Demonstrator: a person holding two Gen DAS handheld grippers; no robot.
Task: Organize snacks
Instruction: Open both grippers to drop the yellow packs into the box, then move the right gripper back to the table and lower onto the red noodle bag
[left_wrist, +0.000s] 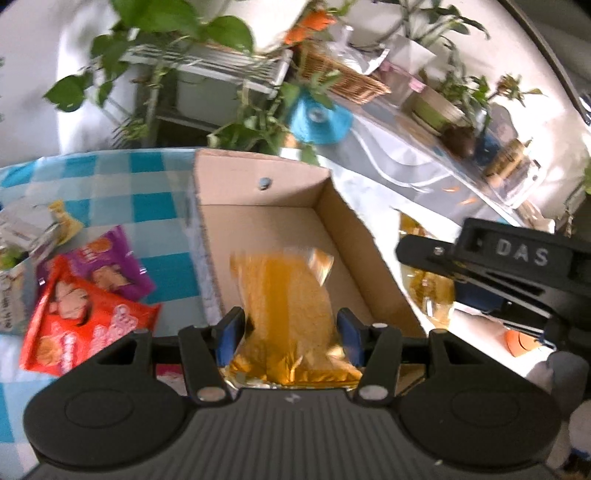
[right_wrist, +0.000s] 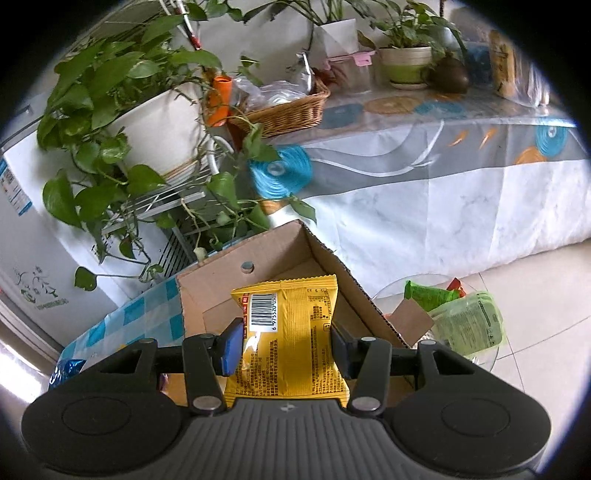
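An open cardboard box (left_wrist: 258, 166) stands on a blue-and-white checked cloth (left_wrist: 122, 184). My left gripper (left_wrist: 290, 334) hangs over the box's near end. A blurred golden snack packet (left_wrist: 288, 288) sits between its blue pads with a small gap on each side, so the gripper is open. My right gripper (right_wrist: 286, 343) is shut on a yellow packet with a barcode (right_wrist: 291, 325), held above the same box (right_wrist: 214, 284). In the left wrist view the right gripper (left_wrist: 413, 266) shows just right of the box with its packet (left_wrist: 428, 291).
A red packet (left_wrist: 85, 325) and a purple packet (left_wrist: 110, 266) lie on the cloth left of the box. Green packets (right_wrist: 465, 325) rest on a round glass table to the right. Potted plants (right_wrist: 110, 92) and a cloth-covered table with a wicker basket (right_wrist: 288, 107) stand behind.
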